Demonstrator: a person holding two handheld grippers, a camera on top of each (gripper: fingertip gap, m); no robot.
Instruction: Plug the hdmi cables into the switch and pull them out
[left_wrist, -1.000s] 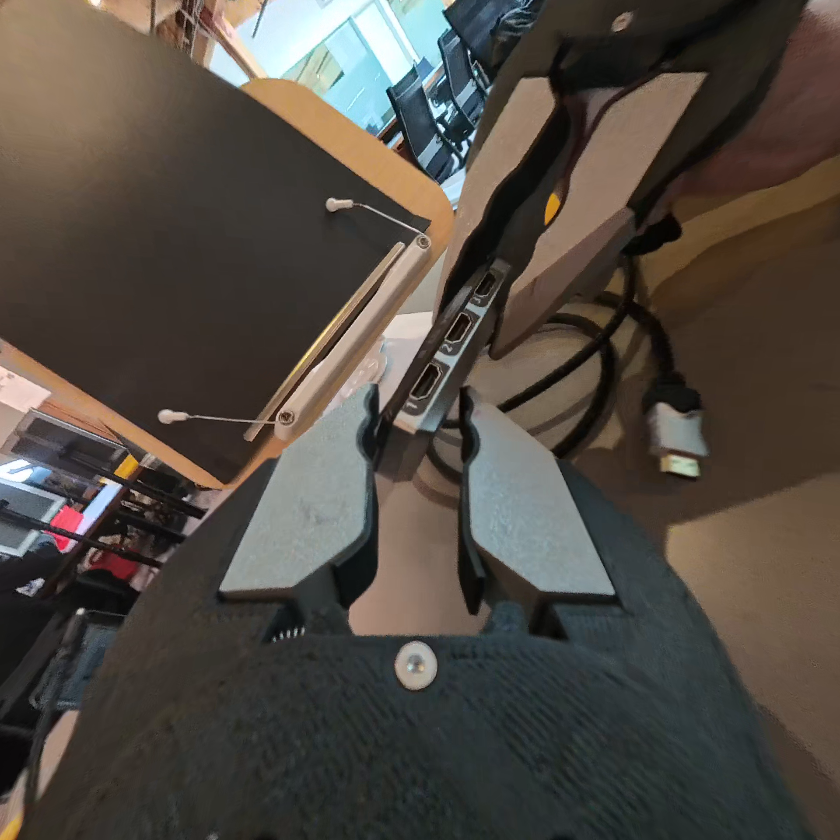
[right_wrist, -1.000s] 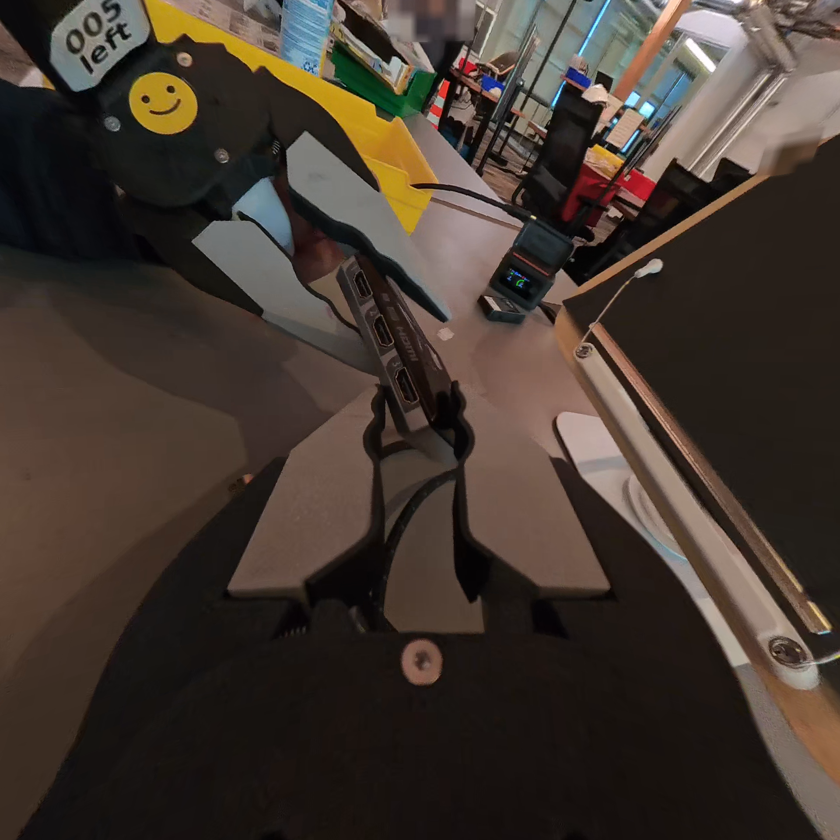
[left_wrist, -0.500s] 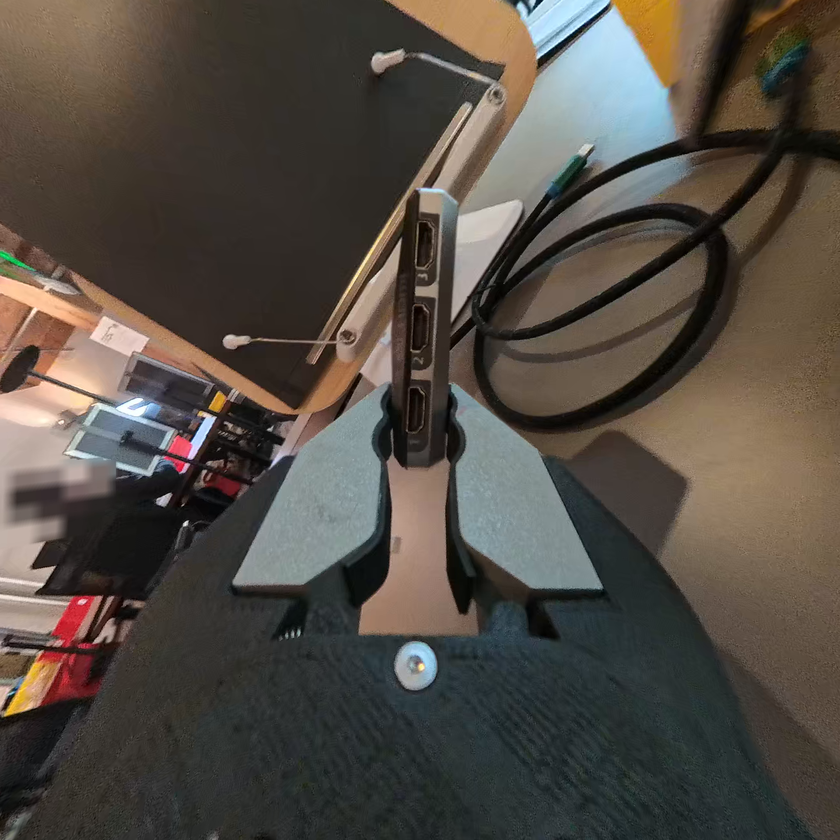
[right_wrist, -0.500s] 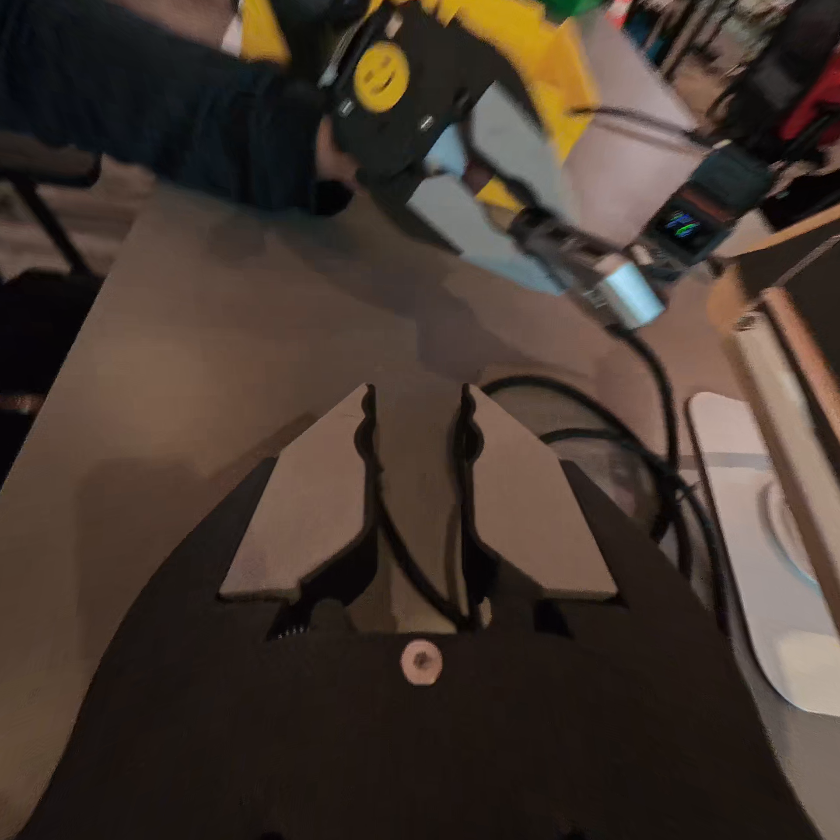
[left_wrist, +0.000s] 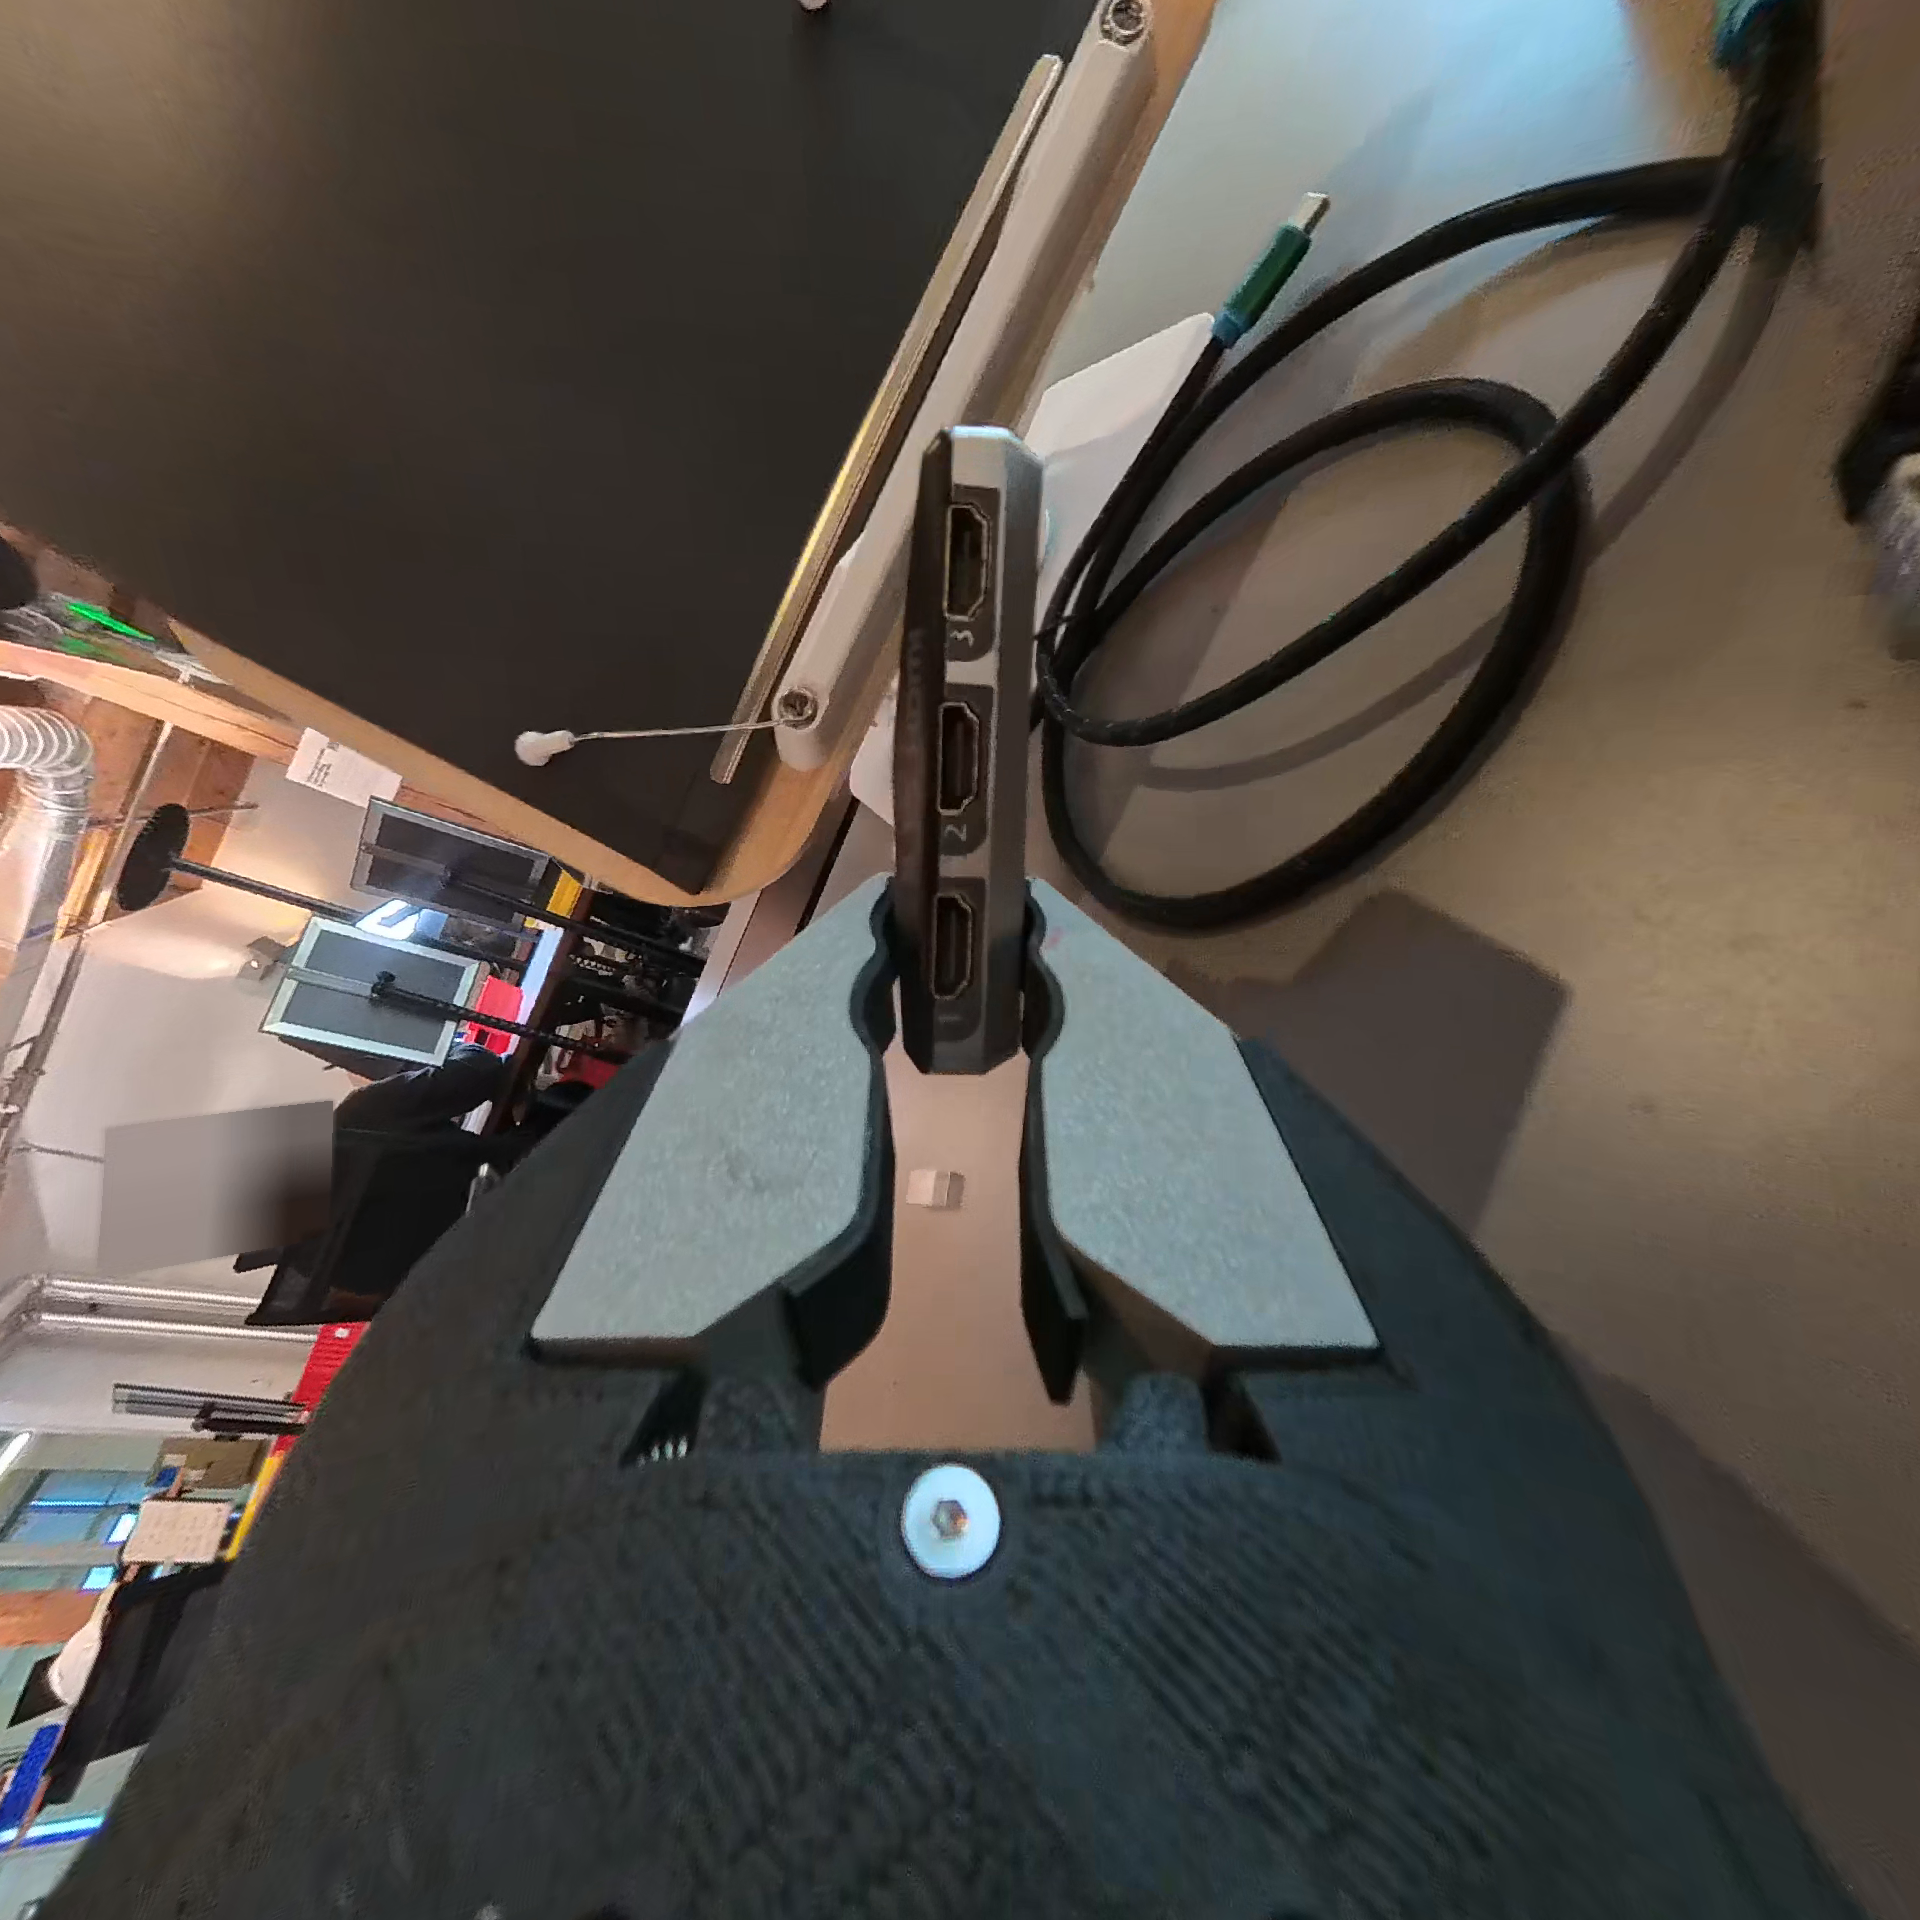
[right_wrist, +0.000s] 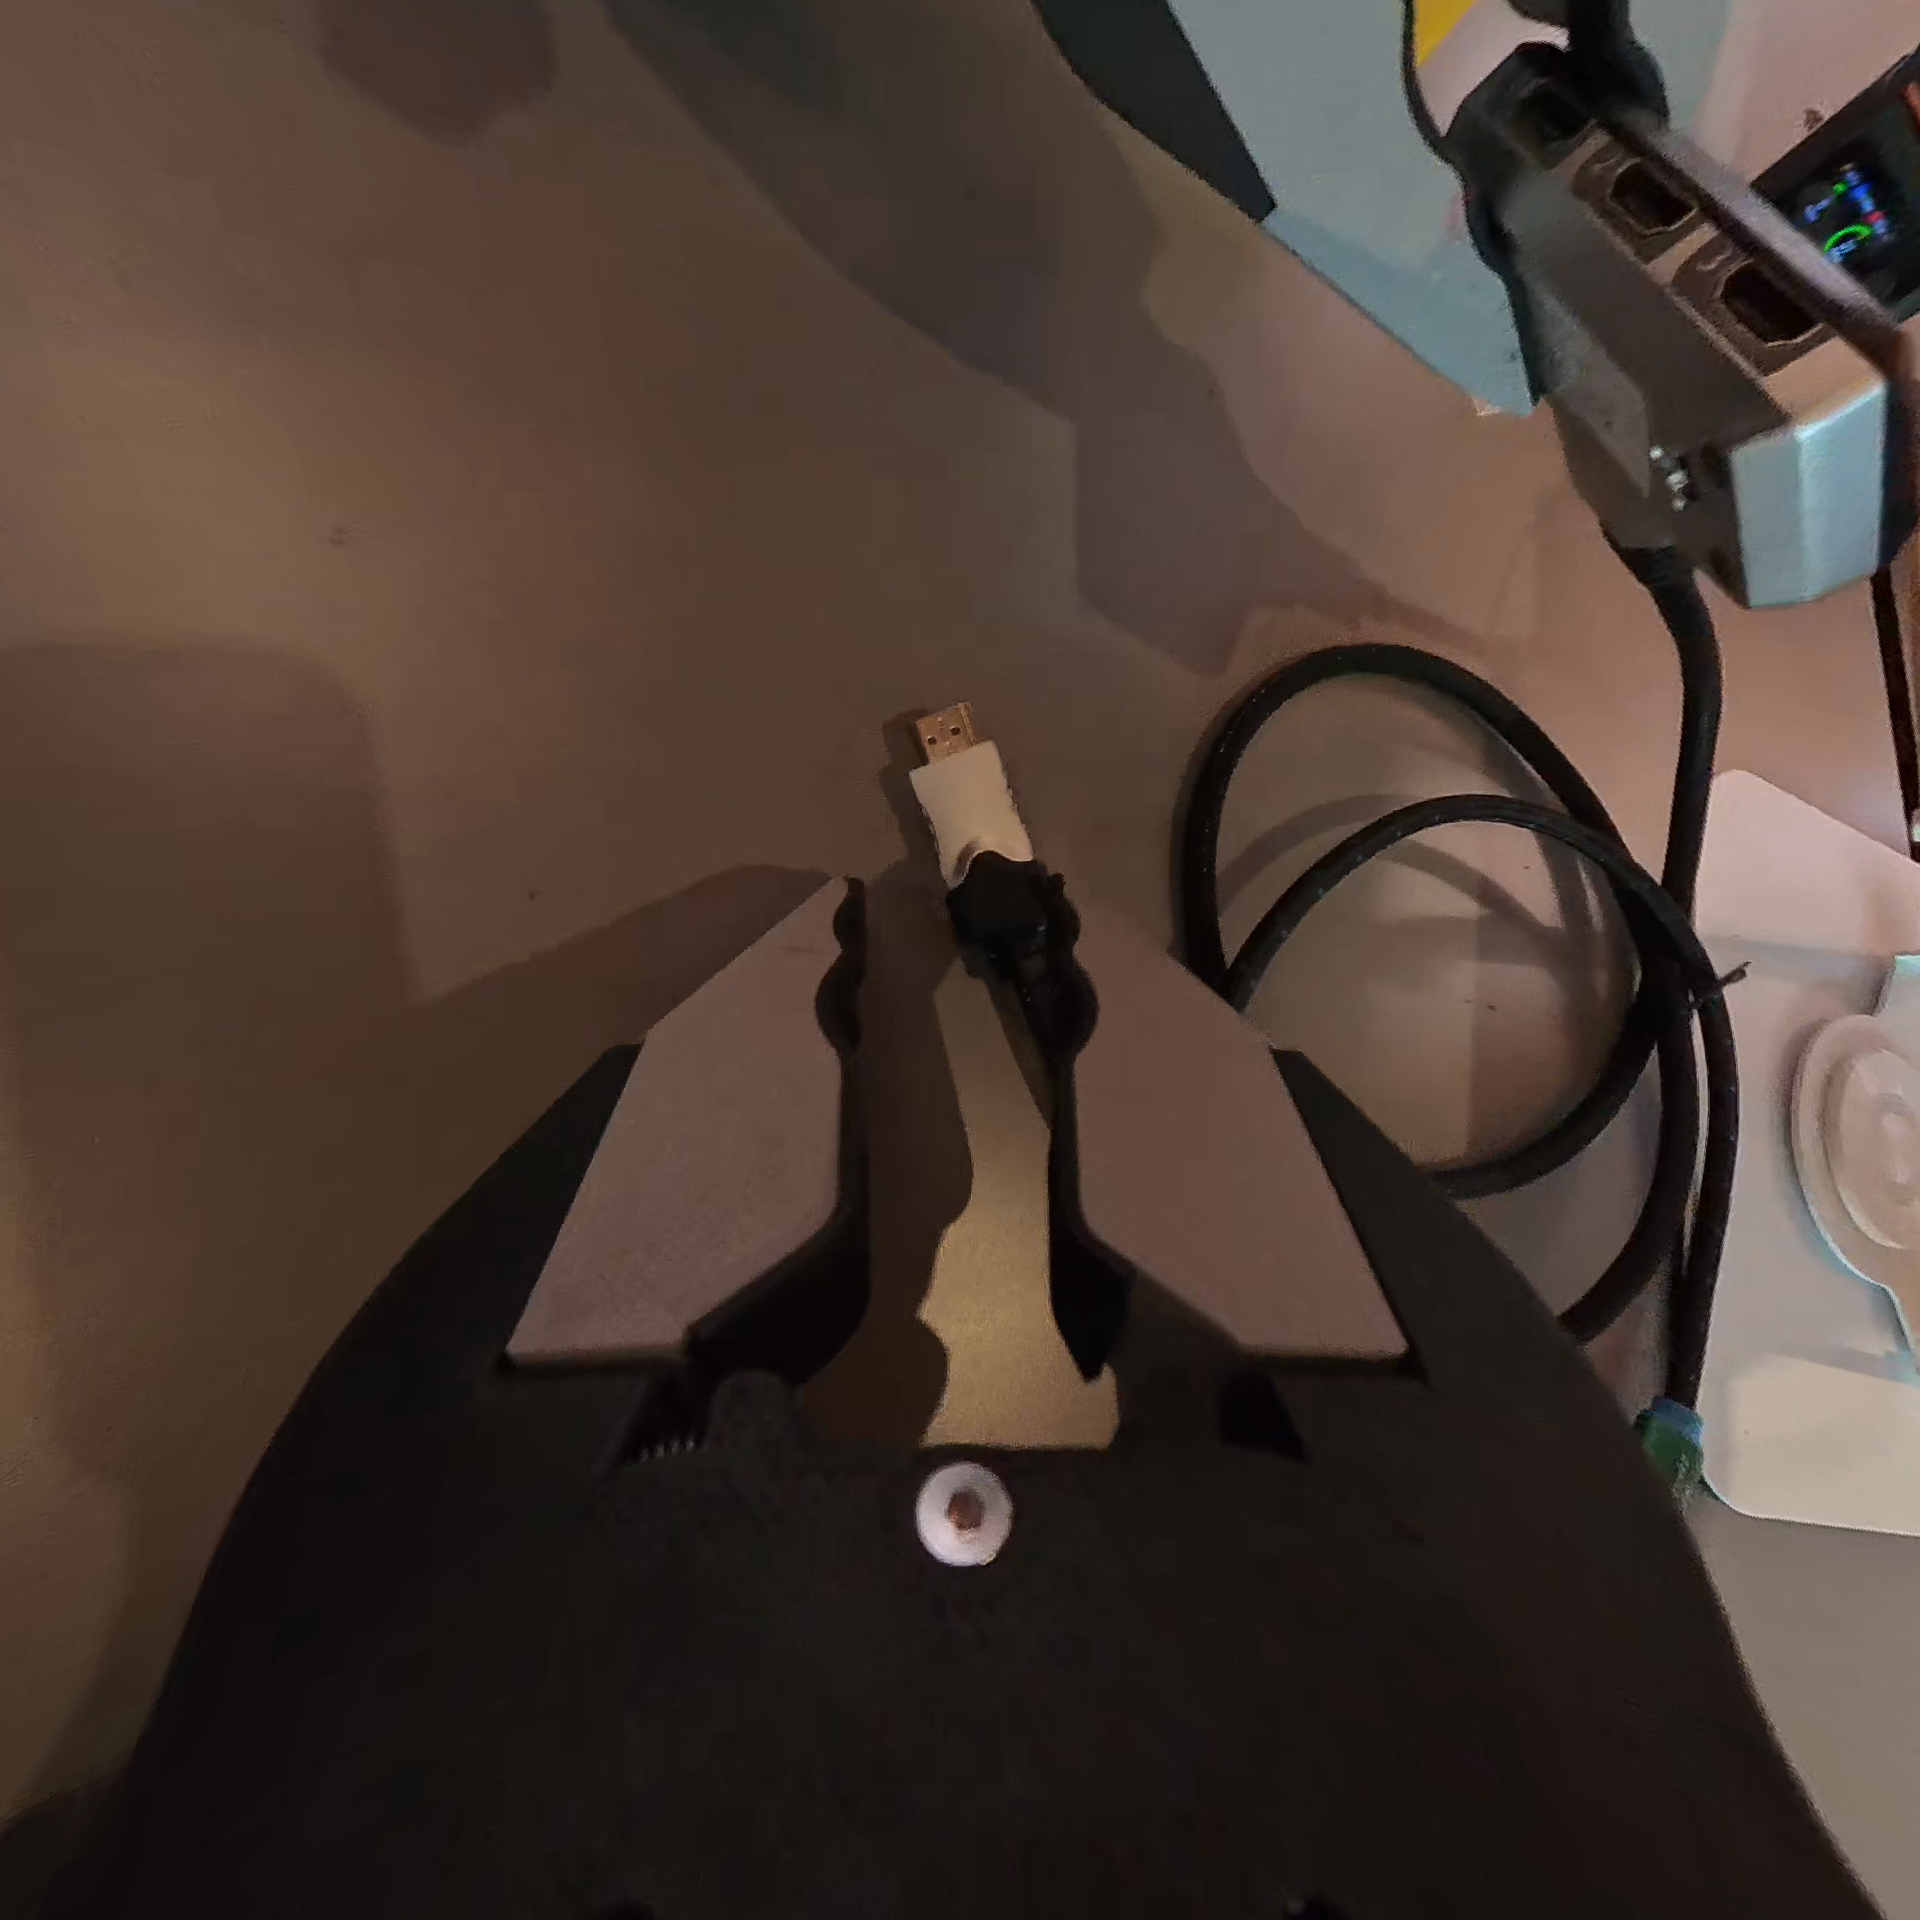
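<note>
My left gripper (left_wrist: 961, 966) is shut on the lower end of the grey HDMI switch (left_wrist: 966, 717) and holds it upright above the table. All three ports on its side are empty. The switch also shows at the upper right of the right wrist view (right_wrist: 1652, 343), with a black cable (right_wrist: 1688, 727) hanging from its end. My right gripper (right_wrist: 951, 914) is open, low over the table. A silver HDMI plug (right_wrist: 966, 805) with a gold tip lies on the table just ahead of it. The plug's black boot lies between the fingertips, close to the right finger.
A black cable coil (left_wrist: 1455, 644) (right_wrist: 1507, 987) lies on the brown table. A green-collared plug (left_wrist: 1262, 281) lies beside it. A black board with a wooden edge (left_wrist: 468, 364) leans on the left. A white pad (right_wrist: 1808, 1351) and a small lit-screen device (right_wrist: 1855, 218) sit at the right.
My right gripper has left the switch's end and dropped to the table, over the silver plug. My left gripper has turned the switch upright and stays shut on it.
</note>
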